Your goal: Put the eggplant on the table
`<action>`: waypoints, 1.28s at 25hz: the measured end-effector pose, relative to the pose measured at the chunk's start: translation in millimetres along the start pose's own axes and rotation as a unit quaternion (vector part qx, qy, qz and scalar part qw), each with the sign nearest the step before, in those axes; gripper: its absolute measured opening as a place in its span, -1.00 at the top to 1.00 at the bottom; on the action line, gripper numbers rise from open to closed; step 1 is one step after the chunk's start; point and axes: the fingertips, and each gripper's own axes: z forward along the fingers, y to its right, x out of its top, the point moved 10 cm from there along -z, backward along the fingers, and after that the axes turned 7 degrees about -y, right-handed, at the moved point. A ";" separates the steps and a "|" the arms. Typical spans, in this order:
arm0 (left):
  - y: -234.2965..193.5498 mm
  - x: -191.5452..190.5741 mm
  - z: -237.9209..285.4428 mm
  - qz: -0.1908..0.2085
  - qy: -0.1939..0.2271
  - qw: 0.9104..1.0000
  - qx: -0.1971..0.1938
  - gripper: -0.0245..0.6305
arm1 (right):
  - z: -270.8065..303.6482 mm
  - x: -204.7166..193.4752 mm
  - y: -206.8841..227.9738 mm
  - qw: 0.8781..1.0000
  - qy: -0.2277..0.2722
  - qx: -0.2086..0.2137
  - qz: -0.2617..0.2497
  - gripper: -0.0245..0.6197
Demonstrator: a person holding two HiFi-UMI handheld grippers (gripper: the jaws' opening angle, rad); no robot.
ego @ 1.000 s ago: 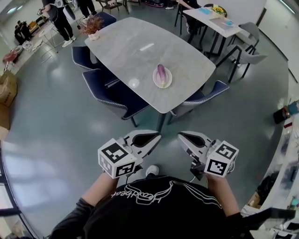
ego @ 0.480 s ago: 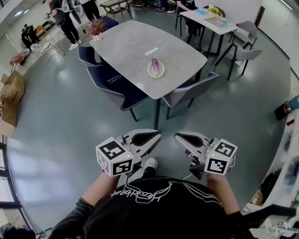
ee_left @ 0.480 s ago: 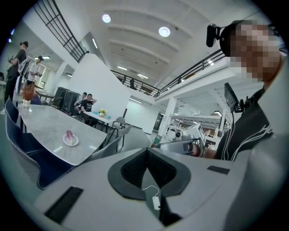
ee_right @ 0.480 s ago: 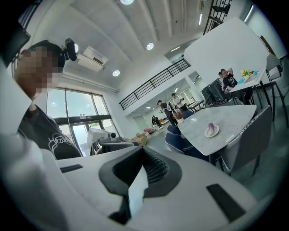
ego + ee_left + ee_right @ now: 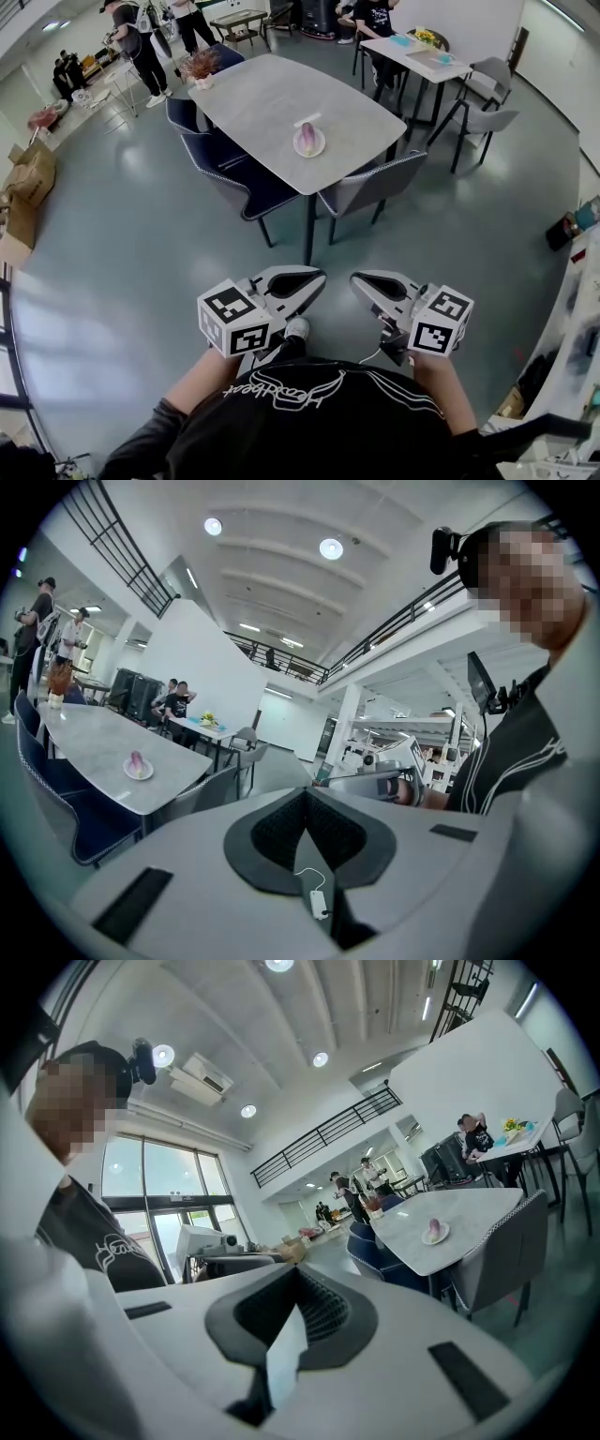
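1. Grey floor [image 5: 141, 253] of an open hall; a long grey desk [image 5: 262, 94] stands well ahead of me, chairs [image 5: 246, 187] around it.
2. Eggplant [image 5: 306, 137] lies on a white plate [image 5: 317, 151] near the desk's near end.
3. My left gripper [image 5: 321, 276] and right gripper [image 5: 354, 279] hang side by side low before my chest, well apart from the desk.
4. Fingers of both are pressed together tip to tip, holding nothing.

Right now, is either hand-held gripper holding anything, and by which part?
Nothing. The left hand-held gripper and right hand-held gripper are both shut and empty.
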 end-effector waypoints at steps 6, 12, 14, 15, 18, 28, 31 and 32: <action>19.4 -9.6 -7.1 0.006 0.002 1.000 0.005 0.90 | -10.0 -9.4 -14.7 1.000 0.007 -0.002 -0.008 0.91; 26.7 -4.6 -10.4 0.013 -0.003 1.000 0.009 0.90 | -11.7 -8.6 -20.9 1.000 0.008 0.006 -0.015 0.91; 27.3 -4.3 -11.6 0.014 -0.003 1.000 0.010 0.90 | -11.4 -9.8 -21.9 1.000 0.010 0.009 -0.011 0.91; 27.1 -4.1 -11.9 0.013 -0.003 1.000 0.010 0.90 | -11.1 -10.4 -22.0 1.000 0.010 0.010 -0.010 0.91; 27.2 -4.6 -11.7 0.010 -0.001 1.000 0.010 0.90 | -10.7 -12.5 -21.9 1.000 0.009 0.011 -0.007 0.91; 28.1 -9.6 -6.3 0.006 -0.011 1.000 0.005 0.90 | -9.6 -16.7 -19.6 1.000 0.005 0.015 0.000 0.91; 28.4 -8.7 -5.6 0.008 -0.014 1.000 0.004 0.90 | -10.5 -16.2 -20.5 1.000 0.005 0.014 0.002 0.91; 28.6 -8.3 -5.4 0.008 -0.016 1.000 0.004 0.90 | -10.7 -15.8 -20.9 1.000 0.005 0.014 0.002 0.91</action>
